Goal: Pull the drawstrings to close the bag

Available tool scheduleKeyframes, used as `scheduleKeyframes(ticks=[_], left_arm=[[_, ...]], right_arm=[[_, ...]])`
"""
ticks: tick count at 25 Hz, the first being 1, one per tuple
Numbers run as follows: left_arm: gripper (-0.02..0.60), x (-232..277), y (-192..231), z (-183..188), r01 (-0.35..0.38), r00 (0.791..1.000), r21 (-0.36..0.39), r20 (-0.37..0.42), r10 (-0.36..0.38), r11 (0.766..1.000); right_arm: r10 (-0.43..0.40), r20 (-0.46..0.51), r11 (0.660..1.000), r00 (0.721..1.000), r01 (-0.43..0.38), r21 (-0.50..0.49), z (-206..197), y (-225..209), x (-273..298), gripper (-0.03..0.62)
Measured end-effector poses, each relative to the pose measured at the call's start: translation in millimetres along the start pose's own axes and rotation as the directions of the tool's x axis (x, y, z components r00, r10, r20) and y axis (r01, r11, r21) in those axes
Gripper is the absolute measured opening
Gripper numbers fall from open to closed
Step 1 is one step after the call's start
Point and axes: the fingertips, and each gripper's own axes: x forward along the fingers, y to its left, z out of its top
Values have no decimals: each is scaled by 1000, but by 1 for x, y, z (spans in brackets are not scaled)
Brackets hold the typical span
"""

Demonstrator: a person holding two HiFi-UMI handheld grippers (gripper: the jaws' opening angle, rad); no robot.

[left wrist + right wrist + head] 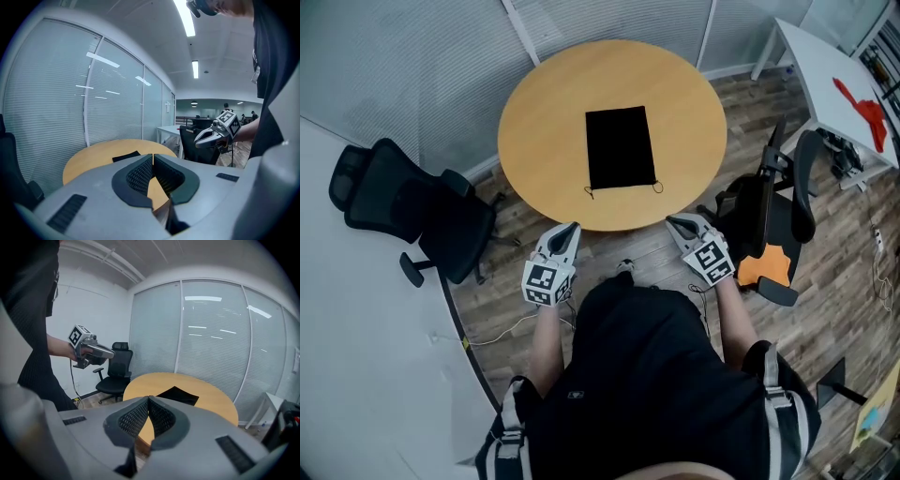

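Note:
A flat black drawstring bag [621, 147] lies on the round wooden table [546, 141], its mouth toward me, with a thin cord loop at each near corner [590, 192] [657, 186]. My left gripper [572, 228] hovers shut and empty off the table's near edge, left of the bag. Shut and empty too, my right gripper [671, 221] hangs off the near edge to the right. In the left gripper view the bag [125, 156] shows past the closed jaws, with the right gripper [199, 141] alongside. The right gripper view shows the bag [178, 395] and the left gripper [111, 352].
A black office chair [412, 208] stands left of the table. Another black chair with an orange item [773, 225] stands at the right. A white desk [839, 89] with a red thing on it is at the far right. Glass walls with blinds run behind the table.

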Motion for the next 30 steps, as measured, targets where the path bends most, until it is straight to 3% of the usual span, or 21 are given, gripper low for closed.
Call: scheduleKeyframes(ticks=[21,30], left_arm=[[20,67,73,-14,86,996,-40,-24,-87,995],[20,94,87,-22,166,985,-39,-39,-168,985]], right_arm=[[-66,-87,997,994,68,25,-3,-43,64,58],[-150,-99,988,984,154,32,2,-67,77,58]])
